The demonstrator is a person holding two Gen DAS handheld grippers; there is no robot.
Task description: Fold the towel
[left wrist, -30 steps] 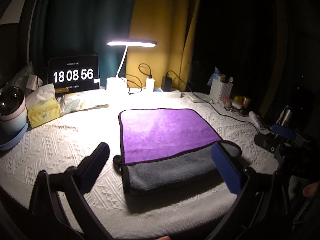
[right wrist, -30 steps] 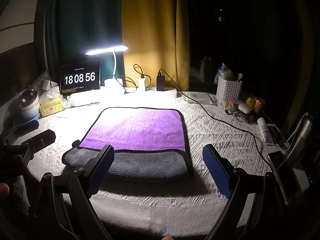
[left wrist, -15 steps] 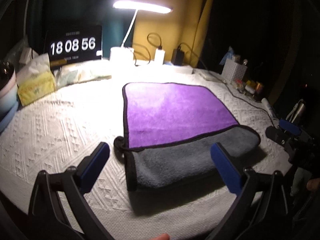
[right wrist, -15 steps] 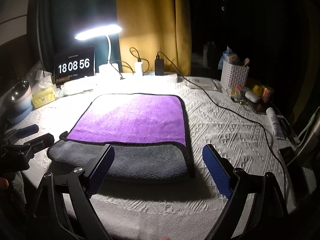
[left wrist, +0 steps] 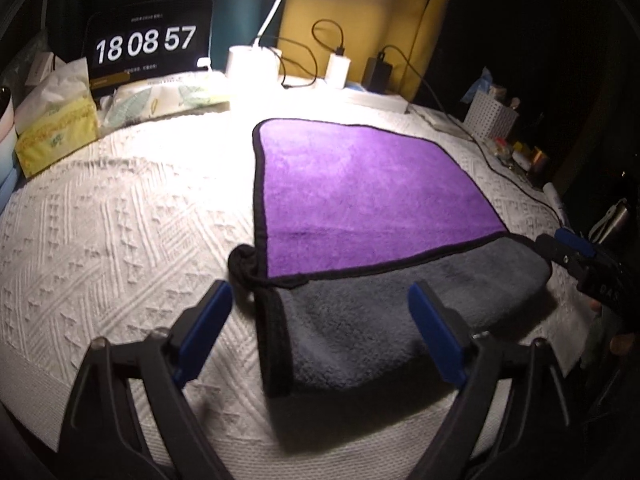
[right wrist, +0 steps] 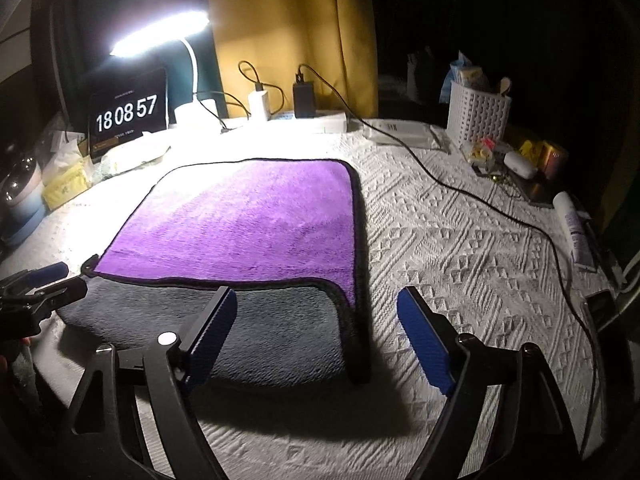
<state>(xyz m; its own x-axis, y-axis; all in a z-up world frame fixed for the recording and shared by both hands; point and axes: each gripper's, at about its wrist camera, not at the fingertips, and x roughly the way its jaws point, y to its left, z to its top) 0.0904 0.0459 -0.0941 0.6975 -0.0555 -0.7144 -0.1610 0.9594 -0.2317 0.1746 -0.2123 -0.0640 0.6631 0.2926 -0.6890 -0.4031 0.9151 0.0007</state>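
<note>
A towel, purple (left wrist: 360,196) on one face and grey on the other with a black hem, lies flat on the white textured tablecloth (left wrist: 120,216). Its near edge is folded over, showing a grey band (left wrist: 392,312) (right wrist: 256,328). My left gripper (left wrist: 320,320) is open and empty, just above the towel's near left corner. My right gripper (right wrist: 316,332) is open and empty, over the towel's near right corner. Each gripper shows at the edge of the other's view: the right one (left wrist: 580,256), the left one (right wrist: 40,288).
A lit desk lamp (right wrist: 160,36), a clock screen (left wrist: 148,46), tissue boxes (left wrist: 56,120), chargers with cables (right wrist: 300,96) and a white basket (right wrist: 476,114) line the far edge. A black cable (right wrist: 480,200) runs across the cloth right of the towel.
Both grippers have moved forward and down toward the towel's near folded edge. The towel has not moved. Both jaws stay open.
</note>
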